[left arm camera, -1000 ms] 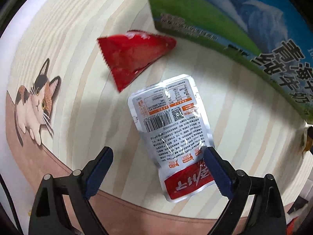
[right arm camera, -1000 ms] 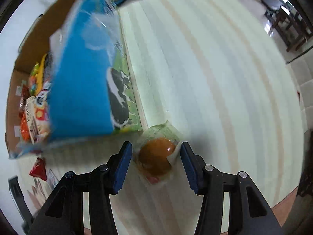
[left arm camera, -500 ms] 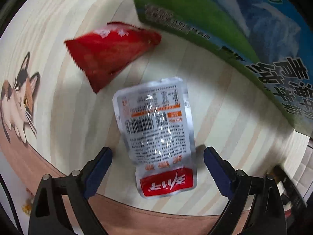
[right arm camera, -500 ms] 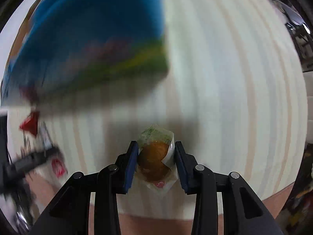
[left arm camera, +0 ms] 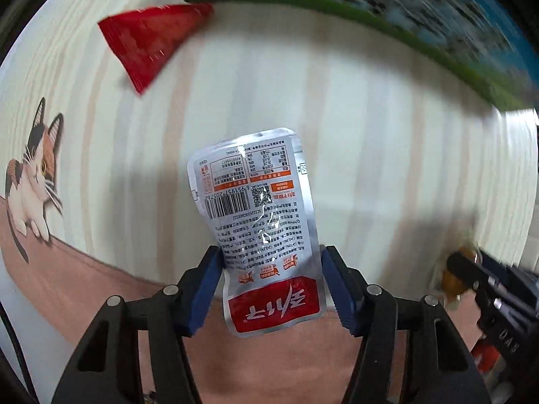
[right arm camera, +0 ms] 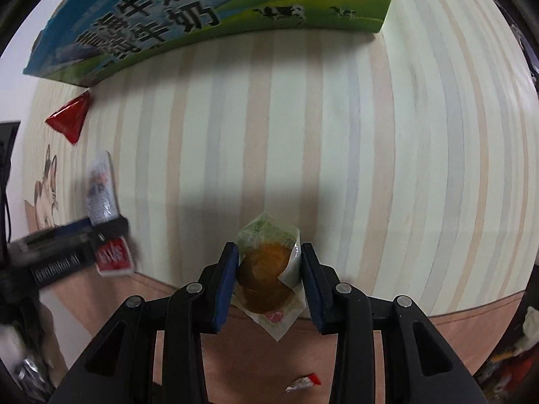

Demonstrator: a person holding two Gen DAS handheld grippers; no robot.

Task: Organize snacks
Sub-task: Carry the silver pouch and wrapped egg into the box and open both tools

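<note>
Two grippers are at work over the striped table (right arm camera: 387,134), each with one snack. The left gripper (left arm camera: 271,286) pinches a silver pouch (left arm camera: 259,215) between its blue pads, which press on the pouch's two side edges near its red end; the printed back faces up and the barcode end points away from the camera. The right gripper (right arm camera: 267,277) is clamped on a wrapped bun (right arm camera: 266,277), its pads pressed against the clear wrapper on both sides, the brown bun bulging between them.

One snack lies loose: a red triangular packet (left arm camera: 153,38), flat on the table just beside the corner of the one milk box (right arm camera: 209,10). I cannot tell whether packet and box touch.

The left view shows the pouch's print sharply, and the cat drawing (left arm camera: 33,188) on the mat at the table's edge. It catches the right gripper only as a blurred dark shape at the far right, with a bit of the bun beside it. The box is a smeared green-and-blue band there.

The right view gives the box's long side clearly, with its large characters and small cows. It shows the left gripper, blurred, at the far left with the pouch in it. It alone shows a small red-and-silver scrap (right arm camera: 303,382) lying below the table edge.
</note>
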